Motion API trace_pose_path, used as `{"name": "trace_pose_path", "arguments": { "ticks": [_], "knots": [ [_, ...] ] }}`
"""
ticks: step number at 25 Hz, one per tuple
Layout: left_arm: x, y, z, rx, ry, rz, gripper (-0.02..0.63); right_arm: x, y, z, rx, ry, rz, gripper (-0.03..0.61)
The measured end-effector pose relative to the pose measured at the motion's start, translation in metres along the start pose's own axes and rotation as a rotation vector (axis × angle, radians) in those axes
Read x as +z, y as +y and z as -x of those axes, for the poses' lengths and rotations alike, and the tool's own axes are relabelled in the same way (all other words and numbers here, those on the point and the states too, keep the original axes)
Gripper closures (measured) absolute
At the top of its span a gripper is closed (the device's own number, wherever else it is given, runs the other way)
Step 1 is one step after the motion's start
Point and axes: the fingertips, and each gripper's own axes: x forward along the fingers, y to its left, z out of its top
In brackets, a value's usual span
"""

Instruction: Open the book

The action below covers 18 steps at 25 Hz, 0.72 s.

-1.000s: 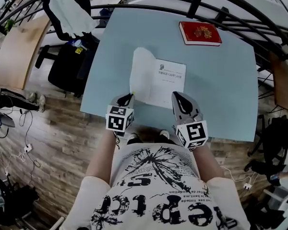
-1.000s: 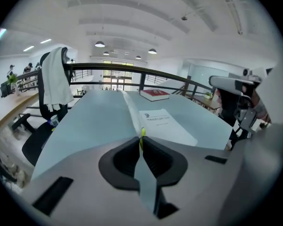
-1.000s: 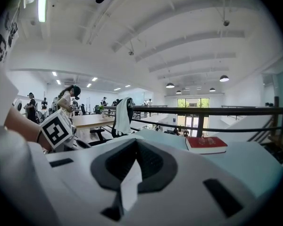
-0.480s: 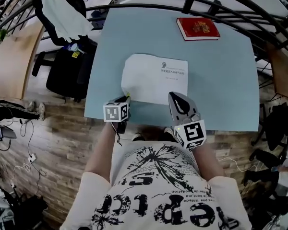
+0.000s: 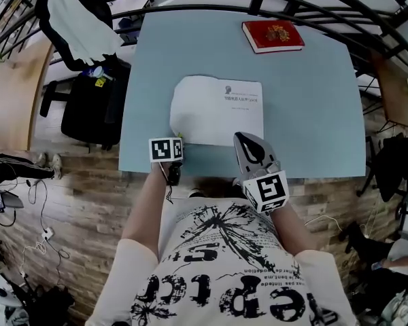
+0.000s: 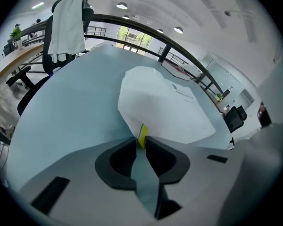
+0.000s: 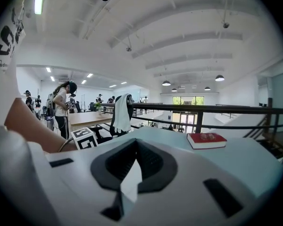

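Since the book point(image 5: 217, 111) lies open, flat near the worktop's point(image 5: 313, 100) front edge, only release seems left: the left gripper's point(image 5: 178, 138) fingers have just been parting around its cover corner point(image 6: 142, 136), the right gripper's point(image 5: 243, 136) rest together, empty.

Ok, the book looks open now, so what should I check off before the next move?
1. Book lies open, printed page up: ok.
2. Left leaf flat on the table: not ok, it bows up near the left gripper.
3. Left gripper released: cannot tell. Its jaws have just been opening, with the book's yellow corner between them.
4. Right gripper empty: ok, jaws together with nothing between them.
5. Red book out of the way: ok, it lies apart at the table's far edge.
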Motion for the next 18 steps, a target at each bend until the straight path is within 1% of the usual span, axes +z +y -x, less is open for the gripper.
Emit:
{"name": "trace_pose_path", "arguments": {
  "ticks": [4,5,6,7,9,12,16,18],
  "knots": [
    [-0.001,-0.002,0.003,0.026,0.003,-0.029,0.521,0.004,0.004,0.001,0.001,-0.005,0.008,0.566],
    [-0.003,-0.003,0.004,0.036,0.005,-0.048,0.505,0.005,0.004,0.002,0.0,-0.006,0.009,0.566],
    [-0.005,-0.004,0.006,0.051,0.008,-0.076,0.46,0.005,0.003,0.003,-0.002,-0.008,0.007,0.566],
    [-0.006,-0.005,0.008,0.069,0.007,-0.106,0.432,0.005,0.002,0.003,-0.004,-0.009,0.004,0.566],
    [-0.004,-0.004,0.016,0.094,-0.016,-0.133,0.417,0.004,0.0,0.004,-0.011,-0.009,-0.002,0.566],
    [0.0,-0.003,0.027,0.101,-0.059,-0.115,0.417,0.002,-0.002,0.007,-0.017,-0.012,-0.008,0.566],
    [0.019,-0.006,0.047,0.134,-0.137,-0.145,0.422,0.005,-0.006,0.011,-0.023,-0.027,-0.008,0.566],
    [0.034,-0.015,0.062,0.14,-0.198,-0.169,0.462,0.008,-0.007,0.014,-0.023,-0.037,0.0,0.566]
  ]
}}
